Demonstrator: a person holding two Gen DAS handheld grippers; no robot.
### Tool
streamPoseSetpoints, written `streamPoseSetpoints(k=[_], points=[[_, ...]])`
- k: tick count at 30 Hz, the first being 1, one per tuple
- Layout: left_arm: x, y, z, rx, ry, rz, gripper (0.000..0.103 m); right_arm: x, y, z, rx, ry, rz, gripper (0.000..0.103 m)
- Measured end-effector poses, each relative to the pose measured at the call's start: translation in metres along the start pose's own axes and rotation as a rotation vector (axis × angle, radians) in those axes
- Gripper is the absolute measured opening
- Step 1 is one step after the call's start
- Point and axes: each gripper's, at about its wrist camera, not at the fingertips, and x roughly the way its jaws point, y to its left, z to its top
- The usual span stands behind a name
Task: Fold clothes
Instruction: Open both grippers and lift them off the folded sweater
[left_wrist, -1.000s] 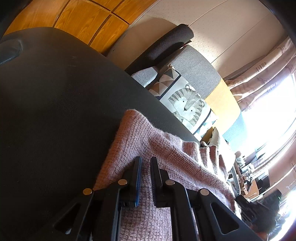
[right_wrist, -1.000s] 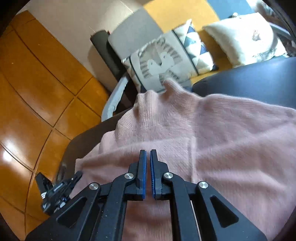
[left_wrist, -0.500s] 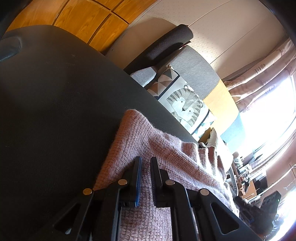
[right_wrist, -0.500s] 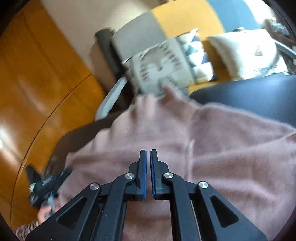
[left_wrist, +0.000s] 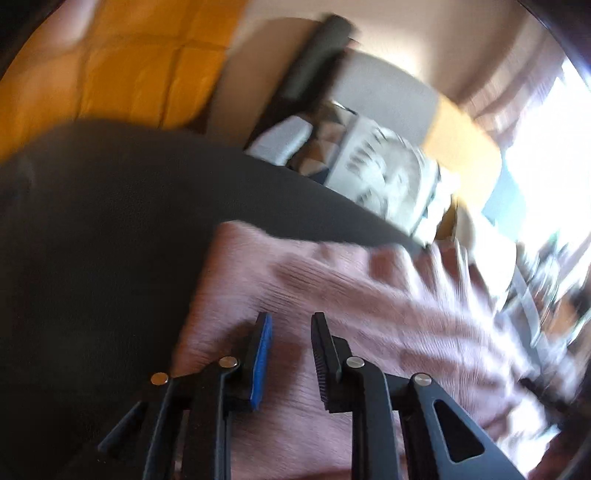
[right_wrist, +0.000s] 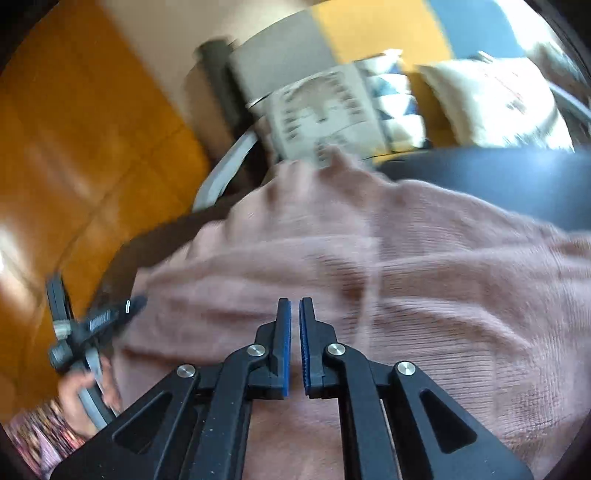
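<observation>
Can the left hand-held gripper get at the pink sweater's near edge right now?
Probably yes: the left hand-held gripper is open right over the pink sweater, with nothing between its fingers and the knit.

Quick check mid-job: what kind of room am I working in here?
Most likely a home living room: a sofa with printed cushions, curtains by a bright window, wooden floor. The pink sweater lies on a dark table.
</observation>
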Motion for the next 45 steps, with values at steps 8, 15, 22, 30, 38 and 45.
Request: streamPoseSetpoints(k=[8, 15, 22, 30, 38, 45], points=[[0.008, -0.082, -0.031, 0.308, 0.101, -0.021, 0.022, 0.026, 0.029, -0.016, -0.102, 0.104, -0.045, 0.005], [0.014, -0.107, -0.043, 0.401, 0.17, -0.086, 0.022, 0.008, 0.001, -0.032, -0.105, 0.102, -0.088, 0.001], [0.015, -0.108, -0.043, 0.422, 0.189, -0.094, 0.022, 0.0, -0.009, -0.027, 0.001, 0.108, -0.017, 0.005], [0.024, -0.143, -0.016, 0.513, 0.187, -0.006, 0.022, 0.014, 0.016, 0.021, -0.122, 0.096, -0.081, 0.006], [0.062, -0.125, 0.007, 0.409, 0.202, 0.026, 0.022, 0.061, 0.022, 0.04, -0.129, 0.126, -0.046, 0.006], [0.06, -0.124, -0.005, 0.509, 0.129, 0.003, 0.024, 0.079, 0.014, 0.039, -0.103, 0.123, -0.043, 0.006]])
